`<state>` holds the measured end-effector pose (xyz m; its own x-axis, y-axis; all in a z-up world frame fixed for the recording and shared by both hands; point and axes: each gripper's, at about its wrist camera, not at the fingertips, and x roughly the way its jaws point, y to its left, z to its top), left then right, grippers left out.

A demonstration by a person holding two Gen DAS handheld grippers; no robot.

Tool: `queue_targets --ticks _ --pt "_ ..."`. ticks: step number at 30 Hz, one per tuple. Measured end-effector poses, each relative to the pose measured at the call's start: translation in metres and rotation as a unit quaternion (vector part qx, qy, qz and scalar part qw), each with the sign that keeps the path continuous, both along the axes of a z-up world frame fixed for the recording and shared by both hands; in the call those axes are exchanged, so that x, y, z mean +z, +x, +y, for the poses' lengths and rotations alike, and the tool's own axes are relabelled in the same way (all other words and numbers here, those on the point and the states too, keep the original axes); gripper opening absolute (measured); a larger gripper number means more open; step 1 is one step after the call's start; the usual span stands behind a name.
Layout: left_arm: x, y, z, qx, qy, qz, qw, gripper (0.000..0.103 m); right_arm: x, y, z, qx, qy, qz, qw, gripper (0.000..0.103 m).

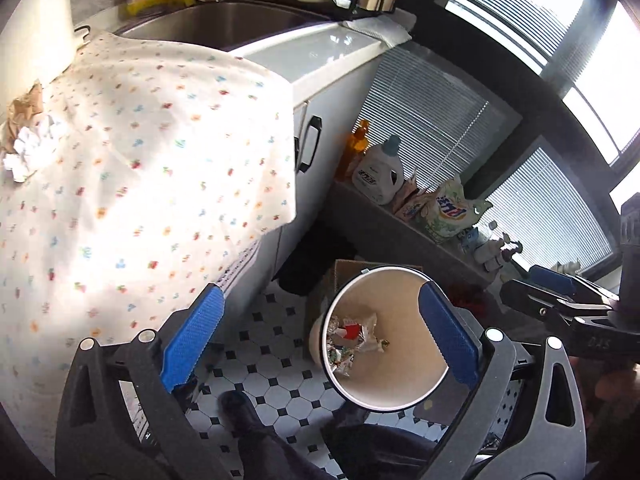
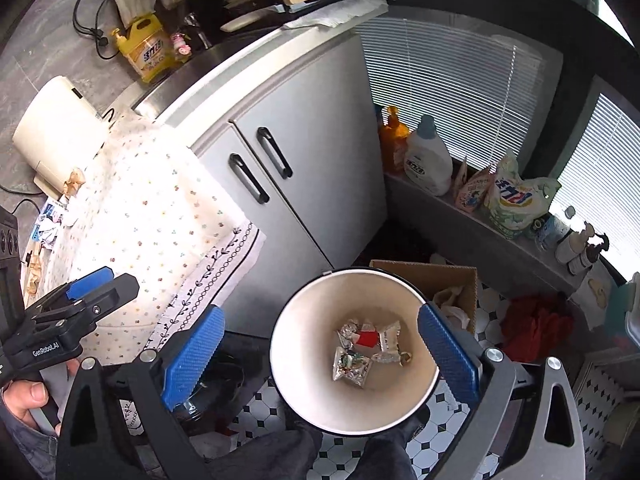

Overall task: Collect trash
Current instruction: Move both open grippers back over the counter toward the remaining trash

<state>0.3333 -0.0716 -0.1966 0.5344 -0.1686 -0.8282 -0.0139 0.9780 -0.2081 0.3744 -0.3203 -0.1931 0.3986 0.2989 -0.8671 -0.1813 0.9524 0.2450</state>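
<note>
A cream round bin (image 1: 400,376) stands on the tiled floor, with several foil and red wrappers (image 1: 352,336) at its bottom. My left gripper (image 1: 320,292) hangs above it, open and holding nothing. My right gripper (image 2: 322,310) is also open and holds nothing above the bin (image 2: 304,396) and its wrappers (image 2: 368,350). Each gripper shows in the other's view: the right gripper (image 1: 560,292) at the right edge, the left gripper (image 2: 92,288) at the left edge. On the floral tablecloth (image 1: 140,160) lie a crumpled white tissue (image 1: 32,148) and brown paper (image 1: 24,108).
A white cabinet (image 2: 312,152) with black handles stands beside the cloth-covered table (image 2: 152,208). Behind the bin is a cardboard box (image 2: 440,276), then a red cloth (image 2: 536,328). Detergent bottles (image 2: 428,160) line a ledge under the blinds. A person's legs (image 2: 304,456) stand by the bin.
</note>
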Motion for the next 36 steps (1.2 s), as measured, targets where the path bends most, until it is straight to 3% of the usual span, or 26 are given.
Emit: queue_targets --ticks 9,18,36 --pt "0.049 -0.036 0.078 0.074 0.013 -0.06 0.9953 0.097 0.039 0.002 0.078 0.061 0.02 -0.034 0.997 0.095" --pt "0.073 -0.075 0.158 0.162 0.011 -0.093 0.9824 0.097 0.067 -0.004 0.155 0.127 0.031 -0.066 0.989 0.095" --pt "0.077 -0.157 0.317 0.293 0.043 -0.111 0.9486 0.097 0.067 -0.025 0.312 0.21 0.054 -0.082 0.973 0.095"
